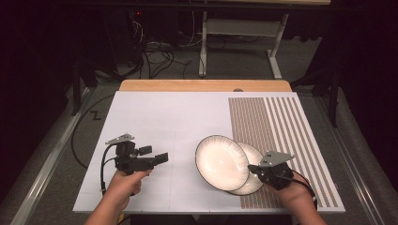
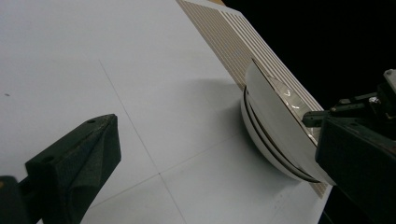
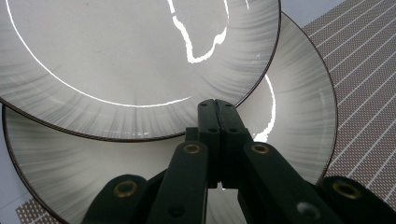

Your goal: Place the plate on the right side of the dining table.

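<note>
Place: we take this for a lab or test room.
Tabletop [image 1: 155,112]: we see a white sheet ruled with faint lines, a striped test mat [image 1: 281,140] at 3 o'clock.
Floor: we see tangled cables [image 1: 155,56] at 11 o'clock and a metal bench frame [image 1: 244,33] at 12 o'clock.
Surroundings: dark.

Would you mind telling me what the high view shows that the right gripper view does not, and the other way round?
High view alone: the left gripper, jaws open, held over the bare white mat; both forearms; the table's wooden edge; the floor with cables. Right gripper view alone: close up, the right gripper with its jaws pressed together, reaching over the lower plate to the rim of the upper plate, and the brushed streaks on both rims. Both: the two overlapping plates, the right gripper and the striped panel.
</note>
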Tool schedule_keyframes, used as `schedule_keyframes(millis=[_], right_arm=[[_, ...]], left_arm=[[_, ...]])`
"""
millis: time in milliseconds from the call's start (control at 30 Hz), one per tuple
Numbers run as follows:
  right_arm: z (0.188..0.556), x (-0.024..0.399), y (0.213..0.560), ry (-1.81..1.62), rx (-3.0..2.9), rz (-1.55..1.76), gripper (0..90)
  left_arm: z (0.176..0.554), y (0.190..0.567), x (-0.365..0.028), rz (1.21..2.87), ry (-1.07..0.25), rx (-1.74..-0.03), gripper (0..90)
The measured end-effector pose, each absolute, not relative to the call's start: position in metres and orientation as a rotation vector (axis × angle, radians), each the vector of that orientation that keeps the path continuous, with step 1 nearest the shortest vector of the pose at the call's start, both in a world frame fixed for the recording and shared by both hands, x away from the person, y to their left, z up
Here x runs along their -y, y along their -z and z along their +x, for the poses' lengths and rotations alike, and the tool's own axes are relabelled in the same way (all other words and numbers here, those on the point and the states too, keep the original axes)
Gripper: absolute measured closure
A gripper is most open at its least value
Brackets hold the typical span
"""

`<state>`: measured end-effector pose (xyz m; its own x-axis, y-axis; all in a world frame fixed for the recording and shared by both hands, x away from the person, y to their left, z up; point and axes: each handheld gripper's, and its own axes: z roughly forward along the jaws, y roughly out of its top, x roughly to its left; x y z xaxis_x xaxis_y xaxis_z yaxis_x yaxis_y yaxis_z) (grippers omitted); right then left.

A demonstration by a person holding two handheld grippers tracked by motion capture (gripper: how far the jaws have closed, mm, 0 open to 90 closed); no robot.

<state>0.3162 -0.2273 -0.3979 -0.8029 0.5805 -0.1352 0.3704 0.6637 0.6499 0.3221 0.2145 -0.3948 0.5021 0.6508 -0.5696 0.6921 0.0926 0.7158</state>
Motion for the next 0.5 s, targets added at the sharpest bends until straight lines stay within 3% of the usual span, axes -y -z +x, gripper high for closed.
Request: schedule_keyframes(millis=[500], right_arm=[[0.3163, 0.2274, 0.3979, -0.891, -2.549, 0.758, 90.0]], left_arm=[[0.3298, 0.3966, -0.2136, 1.576, 0.188, -1.227, 0.7]])
